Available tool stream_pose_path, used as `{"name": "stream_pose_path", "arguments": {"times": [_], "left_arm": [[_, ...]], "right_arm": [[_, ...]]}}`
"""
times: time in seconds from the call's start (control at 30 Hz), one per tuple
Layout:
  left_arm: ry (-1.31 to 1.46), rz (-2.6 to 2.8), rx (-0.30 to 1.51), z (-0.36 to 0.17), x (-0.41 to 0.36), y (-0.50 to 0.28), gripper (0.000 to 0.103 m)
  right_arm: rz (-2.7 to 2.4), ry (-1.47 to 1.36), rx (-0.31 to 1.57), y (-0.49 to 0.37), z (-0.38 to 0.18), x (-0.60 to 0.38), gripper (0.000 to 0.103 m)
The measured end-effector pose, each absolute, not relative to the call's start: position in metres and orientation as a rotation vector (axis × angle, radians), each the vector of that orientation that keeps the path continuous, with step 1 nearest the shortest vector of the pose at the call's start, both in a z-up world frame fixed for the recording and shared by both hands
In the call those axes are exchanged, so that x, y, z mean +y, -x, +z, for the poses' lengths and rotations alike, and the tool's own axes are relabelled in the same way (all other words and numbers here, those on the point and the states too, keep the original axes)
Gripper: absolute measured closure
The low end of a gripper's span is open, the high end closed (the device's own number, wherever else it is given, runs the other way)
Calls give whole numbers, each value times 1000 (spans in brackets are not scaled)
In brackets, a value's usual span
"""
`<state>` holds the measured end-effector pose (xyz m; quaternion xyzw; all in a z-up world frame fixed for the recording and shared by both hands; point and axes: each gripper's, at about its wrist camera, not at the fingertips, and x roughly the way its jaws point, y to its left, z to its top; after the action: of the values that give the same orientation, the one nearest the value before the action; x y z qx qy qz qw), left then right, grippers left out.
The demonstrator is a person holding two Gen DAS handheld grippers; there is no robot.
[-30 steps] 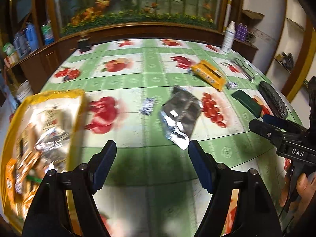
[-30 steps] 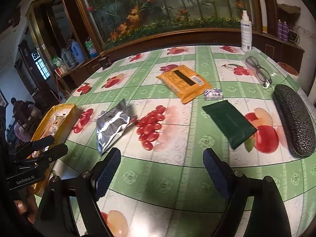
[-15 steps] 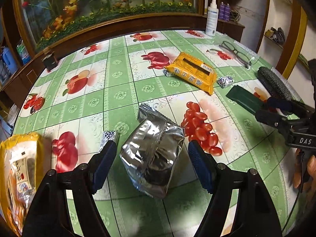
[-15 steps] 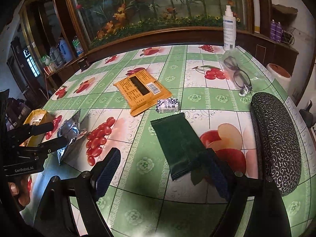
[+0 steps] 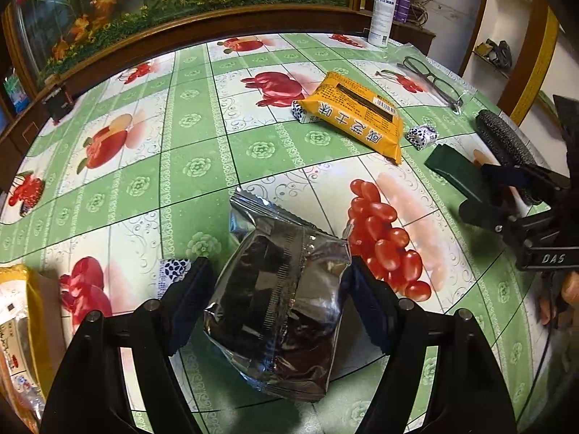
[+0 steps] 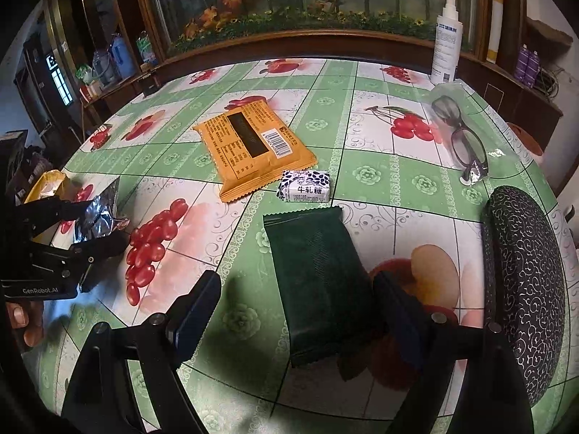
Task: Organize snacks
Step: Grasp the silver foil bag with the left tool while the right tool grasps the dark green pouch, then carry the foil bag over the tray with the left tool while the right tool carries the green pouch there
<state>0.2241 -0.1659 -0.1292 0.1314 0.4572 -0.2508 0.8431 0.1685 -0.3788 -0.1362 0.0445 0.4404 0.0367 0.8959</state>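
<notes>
My left gripper [image 5: 278, 300] is open, its fingers on either side of a silver foil snack bag [image 5: 278, 293] lying on the table. My right gripper [image 6: 300, 311] is open, its fingers on either side of a dark green packet [image 6: 318, 282]. An orange snack packet [image 6: 253, 148] and a small white candy [image 6: 305, 190] lie farther out. A second small candy [image 5: 304, 114] lies by the orange packet [image 5: 358, 115], and another [image 5: 172, 269] by my left finger. The yellow tray [image 5: 21, 329] with snacks sits at the left edge.
A dark patterned glasses case [image 6: 521, 289] lies right of the green packet. Glasses in a clear sleeve [image 6: 459, 137] and a white spray bottle [image 6: 447, 43] stand at the far right. A wooden ledge [image 5: 181, 32] borders the table's far side.
Both grippers moved forward and down. The silver bag now sits between my left fingers, and the green packet now sits between my right fingers. The tray slid out toward the left edge.
</notes>
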Motion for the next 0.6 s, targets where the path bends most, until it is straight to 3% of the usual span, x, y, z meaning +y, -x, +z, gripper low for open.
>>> {"name": "stream_pose_path", "arguments": {"times": [0.1,0.2,0.37,0.6], "left_arm": [[-281,-534,954,-129,-165,-220,28],[-285,-538,953,-127,-163,-214,37],[-270,-534,941,-127,-161,-204,44],[-216,-526,940,-123,-152,-187,45]], "right_arm": [[52,-71,909,-167,-136,-377,32],[28,-96,901,-164,-134,-384,54],[36,-135,891,-160,-133,-389,57],[72,-231,869,-144,-131,-394,57]]}}
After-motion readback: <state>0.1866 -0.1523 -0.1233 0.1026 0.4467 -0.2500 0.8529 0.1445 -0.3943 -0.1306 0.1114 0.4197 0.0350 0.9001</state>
